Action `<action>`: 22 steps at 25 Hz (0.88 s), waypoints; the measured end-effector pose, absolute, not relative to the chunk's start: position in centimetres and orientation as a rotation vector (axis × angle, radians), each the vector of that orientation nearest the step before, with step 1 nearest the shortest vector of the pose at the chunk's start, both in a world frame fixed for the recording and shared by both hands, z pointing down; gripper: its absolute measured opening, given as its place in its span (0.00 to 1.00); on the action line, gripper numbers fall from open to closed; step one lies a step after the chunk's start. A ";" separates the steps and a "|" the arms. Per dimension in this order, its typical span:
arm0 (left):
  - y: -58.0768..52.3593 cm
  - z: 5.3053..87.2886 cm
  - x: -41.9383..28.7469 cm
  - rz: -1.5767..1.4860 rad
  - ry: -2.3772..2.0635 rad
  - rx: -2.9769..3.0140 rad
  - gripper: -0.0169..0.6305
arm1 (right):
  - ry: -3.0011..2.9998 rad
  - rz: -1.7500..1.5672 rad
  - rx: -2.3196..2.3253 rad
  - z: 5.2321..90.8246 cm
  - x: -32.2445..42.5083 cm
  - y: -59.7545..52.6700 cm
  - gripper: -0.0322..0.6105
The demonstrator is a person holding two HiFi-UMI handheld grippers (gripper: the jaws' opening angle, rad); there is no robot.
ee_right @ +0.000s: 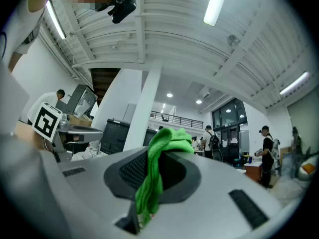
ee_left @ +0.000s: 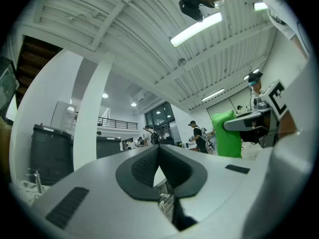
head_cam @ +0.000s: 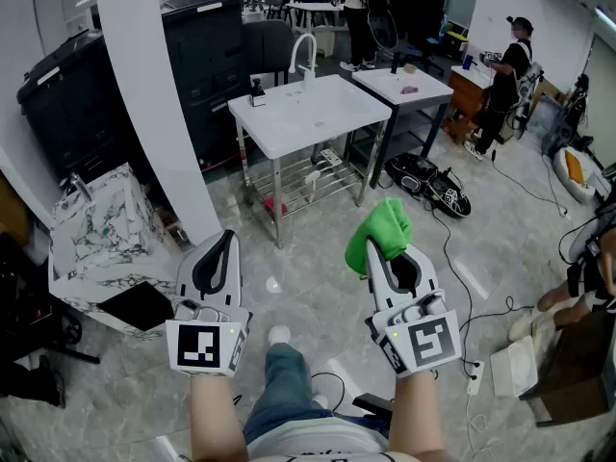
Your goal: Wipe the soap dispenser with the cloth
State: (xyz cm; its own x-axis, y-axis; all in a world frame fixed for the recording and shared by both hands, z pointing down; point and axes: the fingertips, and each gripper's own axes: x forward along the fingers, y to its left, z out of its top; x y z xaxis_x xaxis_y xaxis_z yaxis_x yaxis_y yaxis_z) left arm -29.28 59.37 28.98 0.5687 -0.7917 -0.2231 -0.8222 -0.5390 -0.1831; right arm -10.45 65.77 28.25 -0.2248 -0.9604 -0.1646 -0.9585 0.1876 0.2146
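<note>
The left gripper (head_cam: pixel 225 242), low and left of centre in the head view, is clenched on nothing, its dark pads meeting edge to edge in its own view. The right gripper (head_cam: pixel 383 254), low and right of centre, is clamped on a bunched green cloth (head_cam: pixel 378 231), which stands up in a tuft above the jaw tips and trails down between the pads. Both grippers are tipped slightly upward and aim up the frame over a bare marble-patterned floor (head_cam: pixel 318 258).

Beyond them, in the upper middle of the frame and well apart from either gripper, stands a white table (head_cam: pixel 322 121). A small dark-topped object on its far left corner, too small to be sure of, looks like the soap dispenser (head_cam: pixel 257 91). It stands upright, with a white curved tap (head_cam: pixel 302 52) at the back edge to its right.

From the cloth, the dispenser lies up the frame and to the left, so the wiping gripper would have to travel forward and across. The empty left gripper sits almost directly below the dispenser in the frame and is probably the nearer of the two, well placed to steady it. No wiping is under way, and the whole stretch of floor is yet to be crossed.
</note>
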 end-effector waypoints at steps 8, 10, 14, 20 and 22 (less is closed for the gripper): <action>51.5 29.1 -27.9 0.143 1.317 -2.548 0.05 | -2.411 -0.409 1.962 28.4 -9.3 57.9 0.12; 48.9 29.3 -27.8 0.151 1.324 -2.553 0.05 | -2.420 -0.403 1.961 28.5 -9.1 55.4 0.12; 42.2 29.6 -27.6 0.166 1.336 -2.570 0.05 | -2.418 -0.389 1.949 29.0 -9.0 49.3 0.13; 32.4 29.6 -27.0 0.174 1.315 -2.606 0.05 | -2.385 -0.367 1.944 28.9 -9.1 40.2 0.12; 29.6 29.9 -26.8 0.157 1.304 -2.623 0.05 | -2.366 -0.366 1.946 28.7 -9.3 37.5 0.13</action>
